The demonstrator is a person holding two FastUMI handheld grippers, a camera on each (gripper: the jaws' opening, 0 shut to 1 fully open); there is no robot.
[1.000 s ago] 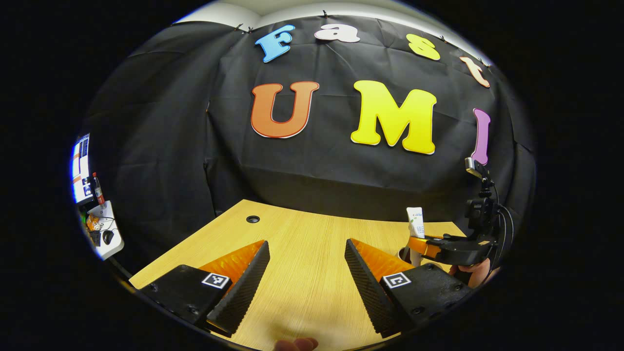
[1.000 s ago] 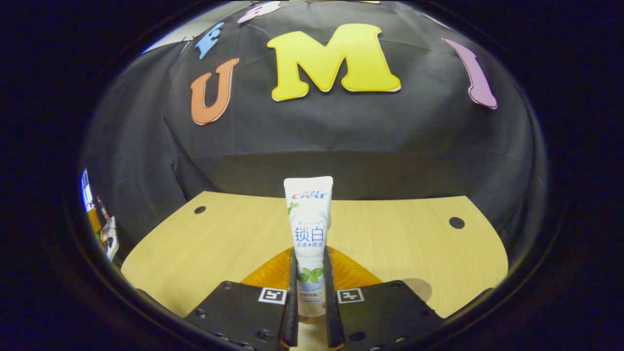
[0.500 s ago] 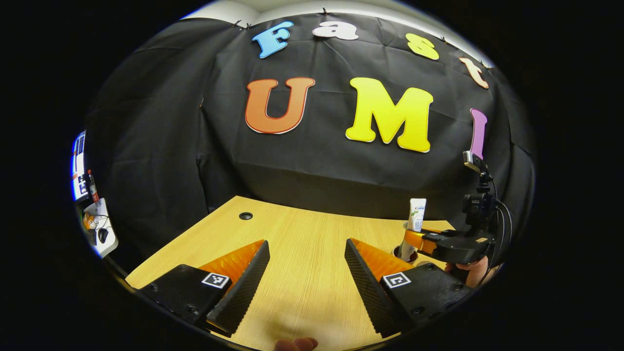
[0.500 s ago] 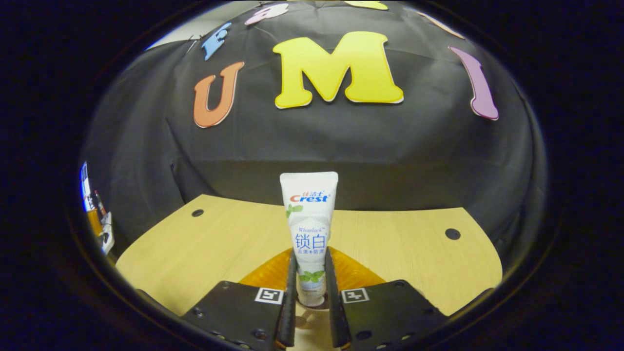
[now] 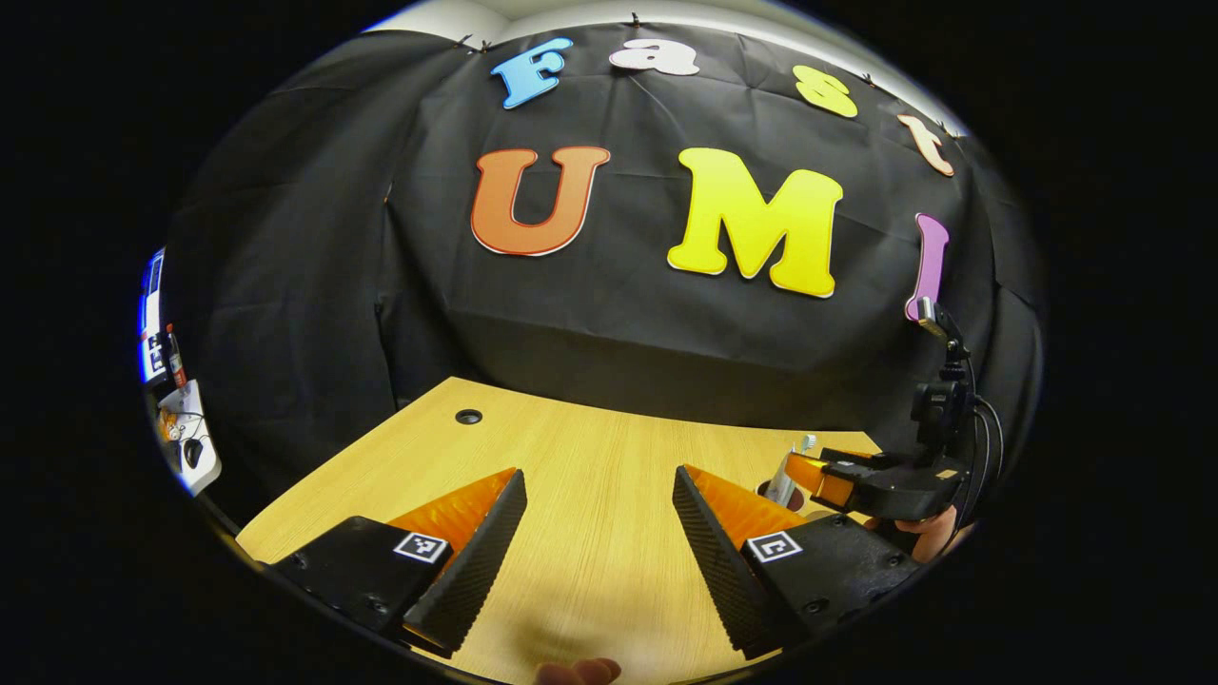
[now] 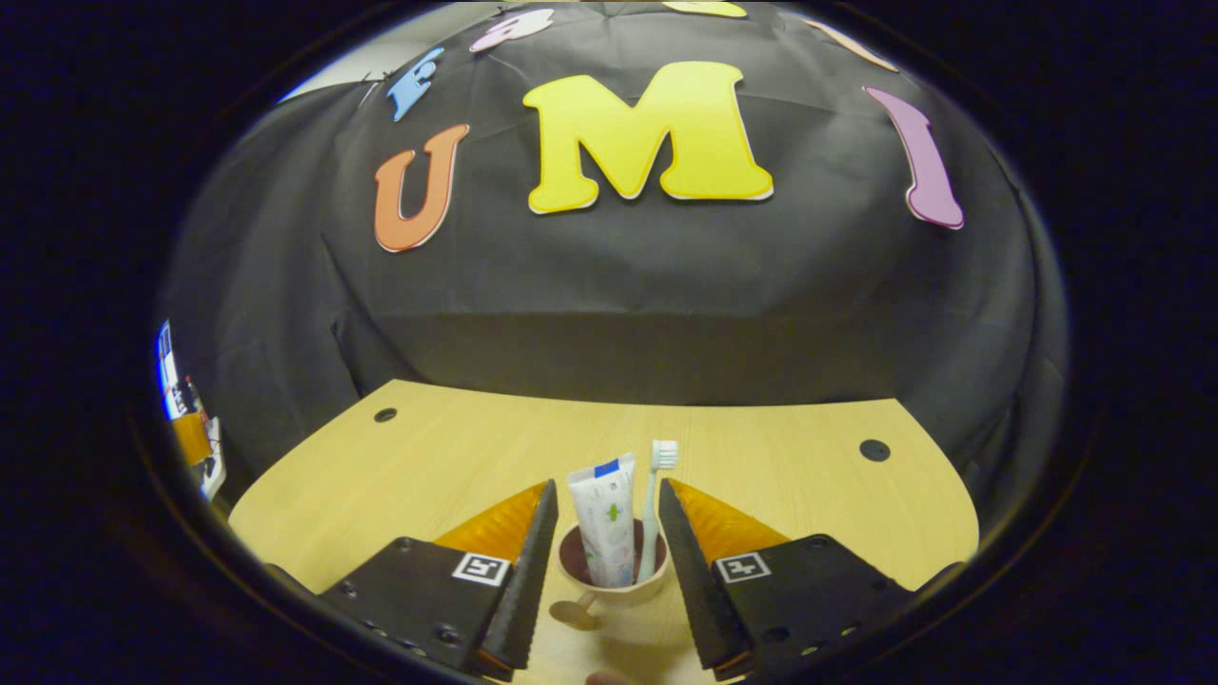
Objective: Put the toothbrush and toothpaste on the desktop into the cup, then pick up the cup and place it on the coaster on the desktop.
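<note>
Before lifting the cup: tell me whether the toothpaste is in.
In. The toothpaste stands in the cup beside the toothbrush; the right gripper is open.

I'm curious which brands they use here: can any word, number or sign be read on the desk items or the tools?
Nothing reads clearly.
Toothpaste tube, standing in the cup: print too small and blurred.
Toothbrush: no text seen.
Square markers on the right gripper and left gripper: black-and-white patterns, not words.
</note>
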